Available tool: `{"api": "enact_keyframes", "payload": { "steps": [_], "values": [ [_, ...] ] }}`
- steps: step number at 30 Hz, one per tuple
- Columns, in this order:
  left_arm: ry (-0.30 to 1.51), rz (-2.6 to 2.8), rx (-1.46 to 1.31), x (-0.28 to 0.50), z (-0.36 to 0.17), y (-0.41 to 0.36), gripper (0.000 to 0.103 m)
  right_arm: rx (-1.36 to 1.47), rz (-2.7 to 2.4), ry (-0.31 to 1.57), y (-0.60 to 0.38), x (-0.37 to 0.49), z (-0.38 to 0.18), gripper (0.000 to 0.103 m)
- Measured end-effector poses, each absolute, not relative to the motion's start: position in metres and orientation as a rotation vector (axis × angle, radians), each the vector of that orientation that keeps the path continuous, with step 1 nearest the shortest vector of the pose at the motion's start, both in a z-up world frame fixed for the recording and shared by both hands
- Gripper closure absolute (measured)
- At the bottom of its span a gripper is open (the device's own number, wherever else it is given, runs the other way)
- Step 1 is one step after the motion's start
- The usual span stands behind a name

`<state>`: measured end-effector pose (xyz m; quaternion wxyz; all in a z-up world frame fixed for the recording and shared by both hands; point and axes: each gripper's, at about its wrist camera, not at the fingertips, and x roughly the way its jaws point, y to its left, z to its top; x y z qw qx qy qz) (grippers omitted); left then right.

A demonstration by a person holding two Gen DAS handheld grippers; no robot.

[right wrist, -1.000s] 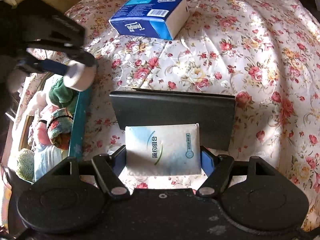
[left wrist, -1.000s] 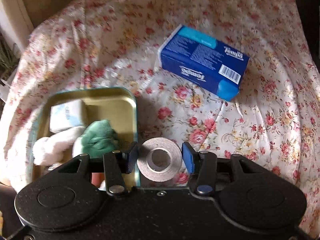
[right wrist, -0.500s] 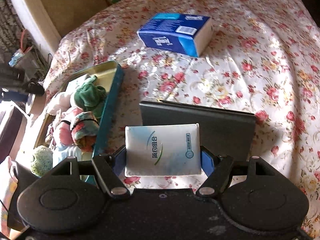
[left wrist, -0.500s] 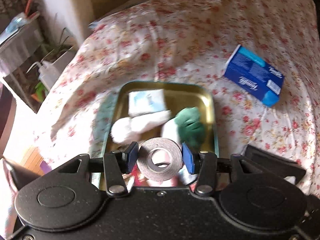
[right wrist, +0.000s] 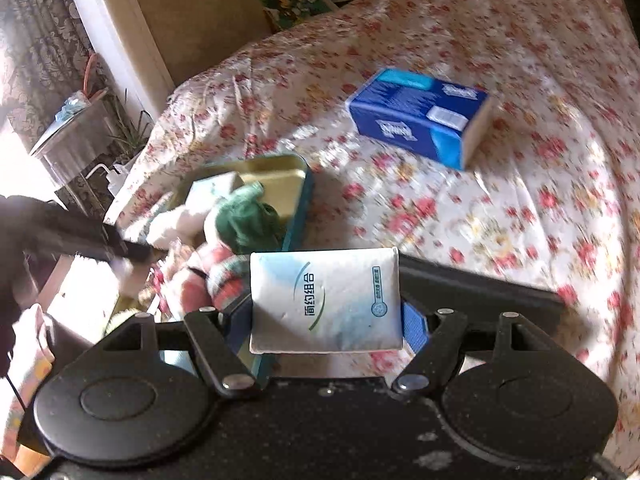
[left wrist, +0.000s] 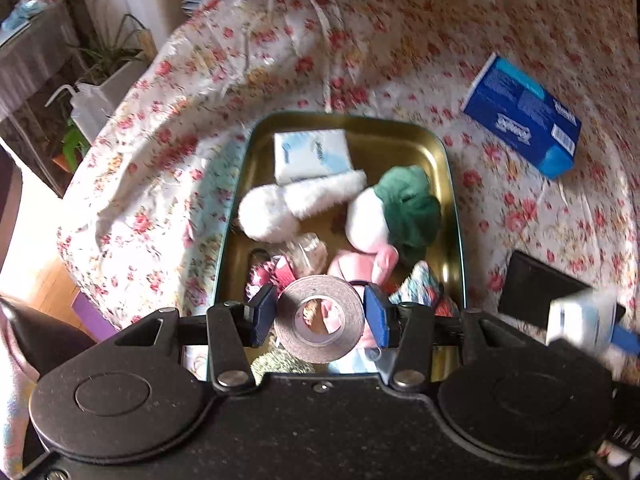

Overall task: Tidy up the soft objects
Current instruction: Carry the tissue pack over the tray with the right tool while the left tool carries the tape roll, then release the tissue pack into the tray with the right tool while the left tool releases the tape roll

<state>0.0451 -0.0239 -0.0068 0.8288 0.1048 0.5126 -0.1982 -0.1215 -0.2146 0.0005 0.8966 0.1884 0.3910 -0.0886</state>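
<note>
Harsh sunlight, blown highlights, motion blur, fisheye-bent edges.

Grey tape roll (left wrist: pixel 320 318) upright, white tissue pack (right wrist: pixel 325 300) flat

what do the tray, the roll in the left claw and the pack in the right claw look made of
Tray: probably tin-plate metal, with a glossy gold inside that mirrors the contents and a teal painted rim.
Tape roll: matte grey-brown tape, perhaps paper or cloth, wound on a pale core.
Tissue pack: soft printed plastic film, slightly shiny, with puffy sides and rounded corners.
</note>
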Motion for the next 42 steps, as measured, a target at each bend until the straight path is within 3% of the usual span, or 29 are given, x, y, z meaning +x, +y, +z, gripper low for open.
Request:
{"api": "enact_keyframes", "payload": {
  "steps": [8, 10, 12, 20, 25, 29, 33, 42],
  "values": [
    [1.086, -0.395, 0.228, 0.047, -0.009, -0.019, 0.055, 0.387, -0.173, 0.806, -0.207, -0.035, 0.040, 0.030],
    [1.088, -0.388, 0.225, 0.048, -0.008, -0.017, 0.050, 0.390, -0.164, 0.817, -0.203, -0.011, 0.044, 0.030],
    [1.077, -0.374, 0.224, 0.048, -0.007, -0.014, 0.046, 0.381, -0.167, 0.832, -0.197, 0.012, 0.045, 0.030],
    [1.070, -0.341, 0.173, 0.054, -0.001, -0.002, 0.044, 0.338, -0.182, 0.877, -0.185, 0.078, 0.027, 0.029],
    [1.059, -0.324, 0.157, 0.054, 0.002, 0.003, 0.044, 0.325, -0.175, 0.875, -0.179, 0.091, 0.023, 0.028],
    [1.049, -0.312, 0.155, 0.054, 0.004, 0.004, 0.042, 0.311, -0.150, 0.847, -0.175, 0.084, 0.028, 0.019],
    [1.043, -0.300, 0.149, 0.054, 0.005, 0.005, 0.042, 0.286, -0.165, 0.822, -0.175, 0.081, 0.036, 0.018],
    [1.011, -0.265, 0.153, 0.050, 0.011, 0.010, 0.039, 0.211, -0.156, 0.750, -0.172, 0.029, 0.051, 0.010]
  ]
}}
